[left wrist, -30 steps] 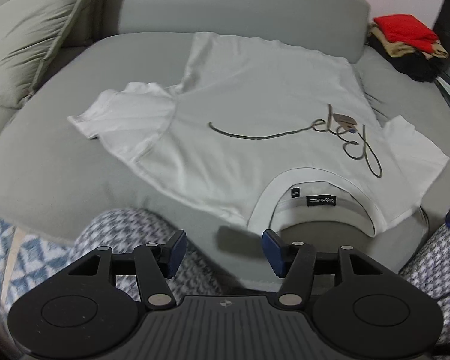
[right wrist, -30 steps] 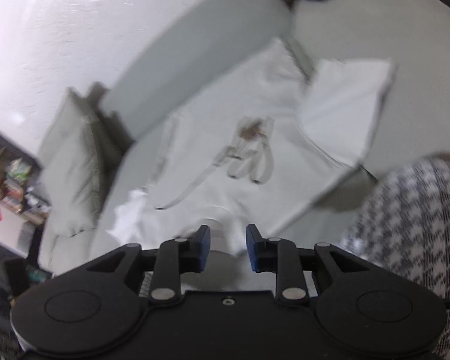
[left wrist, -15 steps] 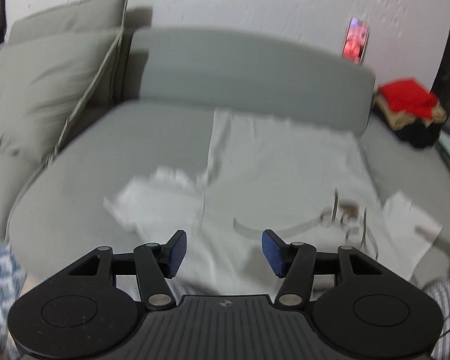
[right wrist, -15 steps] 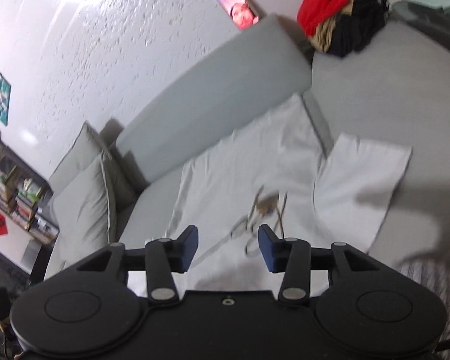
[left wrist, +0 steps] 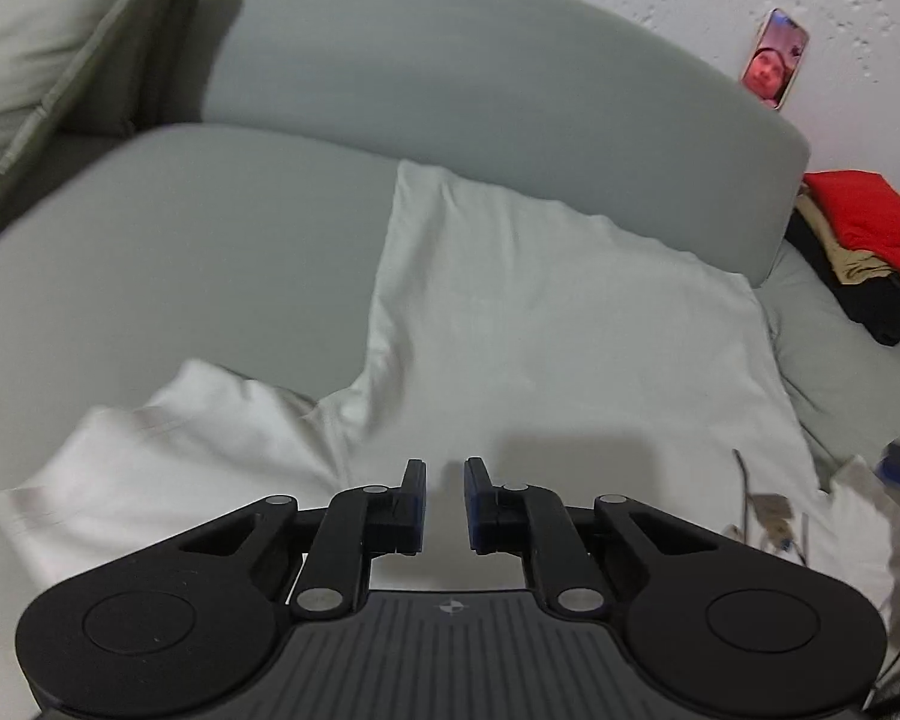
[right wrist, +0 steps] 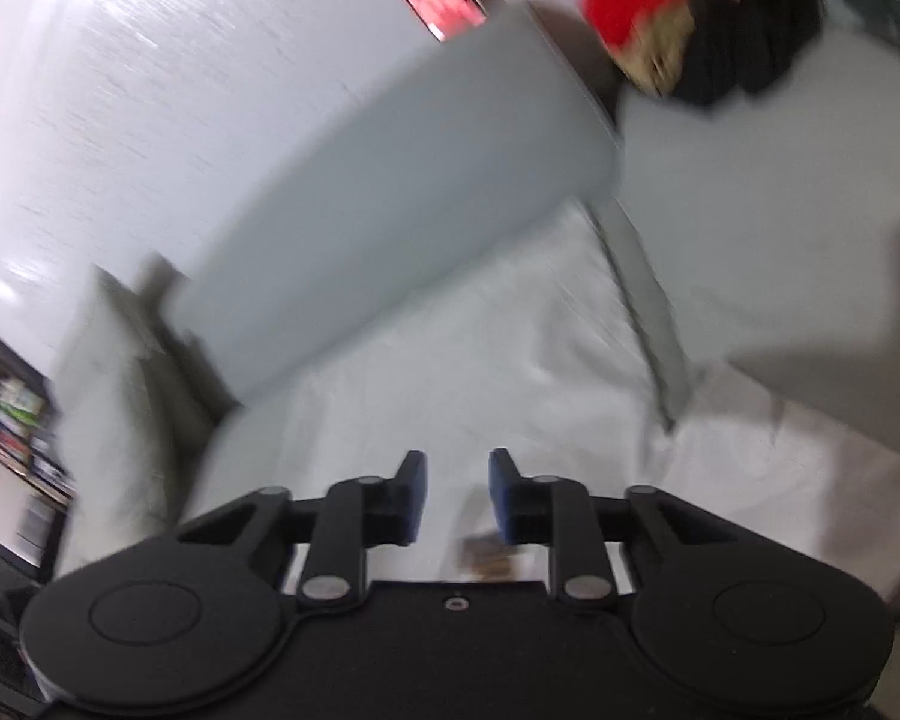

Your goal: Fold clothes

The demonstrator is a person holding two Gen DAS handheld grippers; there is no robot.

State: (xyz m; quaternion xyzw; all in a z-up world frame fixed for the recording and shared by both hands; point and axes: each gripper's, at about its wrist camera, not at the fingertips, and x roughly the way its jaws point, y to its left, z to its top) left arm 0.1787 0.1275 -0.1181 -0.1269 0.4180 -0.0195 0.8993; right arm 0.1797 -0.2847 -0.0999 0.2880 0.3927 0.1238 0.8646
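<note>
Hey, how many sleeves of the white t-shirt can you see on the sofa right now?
2. One sleeve lies spread to the left of the left gripper; the other sleeve shows at the right edge, partly cut off. The white t-shirt lies flat between them.

Right wrist view motion-blurred — clothes pile (right wrist: 702, 6) and shelf contents (right wrist: 12, 414) indistinct. T-shirt (left wrist: 540, 348) collar hidden behind left gripper (left wrist: 444, 480); print partly cut off.

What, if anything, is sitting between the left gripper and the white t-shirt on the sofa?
Nothing visible. The left gripper hangs directly over the white t-shirt, jaws slightly apart, with only bare fabric ahead of its fingertips.
</note>
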